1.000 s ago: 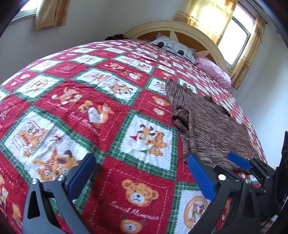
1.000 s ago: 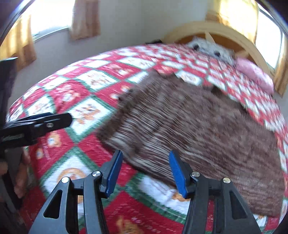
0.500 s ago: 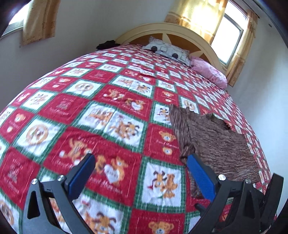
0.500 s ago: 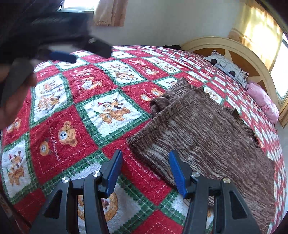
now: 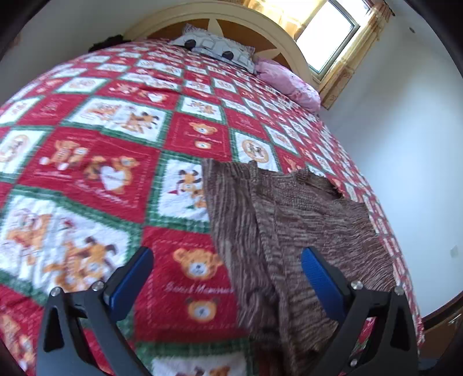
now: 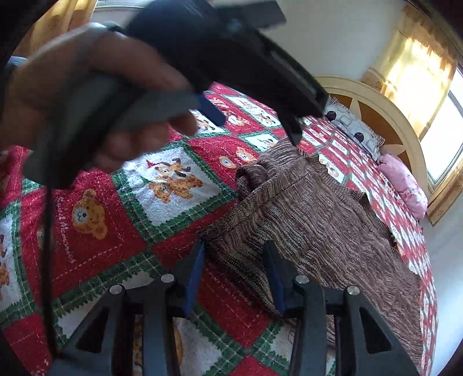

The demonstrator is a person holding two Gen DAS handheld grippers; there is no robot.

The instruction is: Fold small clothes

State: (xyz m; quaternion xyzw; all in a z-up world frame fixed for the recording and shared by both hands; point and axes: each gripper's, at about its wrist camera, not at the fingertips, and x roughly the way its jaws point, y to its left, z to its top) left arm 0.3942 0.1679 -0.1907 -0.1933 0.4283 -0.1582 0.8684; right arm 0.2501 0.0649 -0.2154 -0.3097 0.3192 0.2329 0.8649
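Observation:
A brown knitted sweater (image 5: 303,219) lies spread on the red patchwork quilt (image 5: 95,162), one sleeve running toward me. My left gripper (image 5: 225,260) hovers over its near left edge, open wide, with nothing pinched. In the right wrist view the sweater (image 6: 312,219) fills the middle. My right gripper (image 6: 234,254) is at its near corner, jaws closing, with the fabric edge lying between the blue pads (image 6: 195,269), which do not press on it. A hand (image 6: 86,101) holds the left gripper (image 6: 257,128) above the sweater's far sleeve.
A cream headboard (image 5: 260,26) stands at the far end with a grey patterned pillow (image 5: 214,47) and a pink pillow (image 5: 289,81). A bright window (image 5: 330,31) with yellow curtains is at the far right. A white wall (image 5: 405,144) runs along the bed's right side.
My left gripper swung right, over the sweater's left edge, and its hand now fills the upper left of the right wrist view. The right gripper's jaws have narrowed around the sweater's corner.

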